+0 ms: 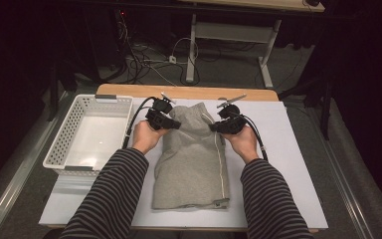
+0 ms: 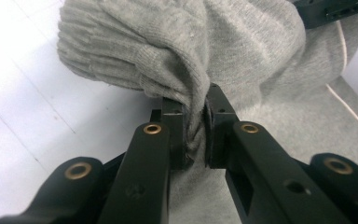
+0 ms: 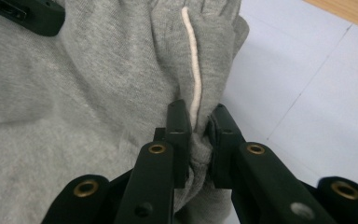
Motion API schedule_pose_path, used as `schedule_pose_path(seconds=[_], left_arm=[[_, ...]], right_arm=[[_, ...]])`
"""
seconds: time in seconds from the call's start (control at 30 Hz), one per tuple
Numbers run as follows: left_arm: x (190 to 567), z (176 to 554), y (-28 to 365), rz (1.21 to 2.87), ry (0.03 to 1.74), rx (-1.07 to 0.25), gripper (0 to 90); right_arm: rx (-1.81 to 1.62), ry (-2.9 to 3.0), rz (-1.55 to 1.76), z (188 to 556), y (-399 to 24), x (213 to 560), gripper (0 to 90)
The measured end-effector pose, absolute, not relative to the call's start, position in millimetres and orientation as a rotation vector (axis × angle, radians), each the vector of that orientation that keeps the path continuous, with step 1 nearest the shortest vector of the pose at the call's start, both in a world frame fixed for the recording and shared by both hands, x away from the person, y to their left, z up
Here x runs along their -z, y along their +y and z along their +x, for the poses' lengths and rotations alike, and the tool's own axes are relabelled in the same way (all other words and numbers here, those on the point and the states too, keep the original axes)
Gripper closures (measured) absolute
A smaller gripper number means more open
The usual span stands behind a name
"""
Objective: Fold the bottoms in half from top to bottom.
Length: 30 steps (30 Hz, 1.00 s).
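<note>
Both tongs, left (image 2: 196, 122) and right (image 3: 199, 133), clamp bunched cloth of the grey sweatshirt (image 1: 195, 159) mid-table toward the far edge; lift evenly, keep both pinches tight while folding.

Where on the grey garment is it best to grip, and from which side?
Grip the grey garment at its far corners, one from each side, as the left gripper and right gripper do. The bunched fabric there fits between the jaws, and the folded body hangs evenly.
</note>
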State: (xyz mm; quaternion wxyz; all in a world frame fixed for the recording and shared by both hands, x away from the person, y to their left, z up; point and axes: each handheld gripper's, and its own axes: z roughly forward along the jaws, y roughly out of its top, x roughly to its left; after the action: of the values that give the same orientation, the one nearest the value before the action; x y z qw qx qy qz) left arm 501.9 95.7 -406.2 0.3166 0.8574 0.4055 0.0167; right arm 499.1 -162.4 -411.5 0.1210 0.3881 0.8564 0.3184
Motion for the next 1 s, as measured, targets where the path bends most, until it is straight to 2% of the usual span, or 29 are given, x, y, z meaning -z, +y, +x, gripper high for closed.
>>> schedule_pose_path(seconds=[1.0], left_arm=[[412, 461, 104, 2.302, 0.974, -0.030, 79.5]], right_arm=[[-0.988, 2.554, 1.041, 455, -168, 411, 81.5]])
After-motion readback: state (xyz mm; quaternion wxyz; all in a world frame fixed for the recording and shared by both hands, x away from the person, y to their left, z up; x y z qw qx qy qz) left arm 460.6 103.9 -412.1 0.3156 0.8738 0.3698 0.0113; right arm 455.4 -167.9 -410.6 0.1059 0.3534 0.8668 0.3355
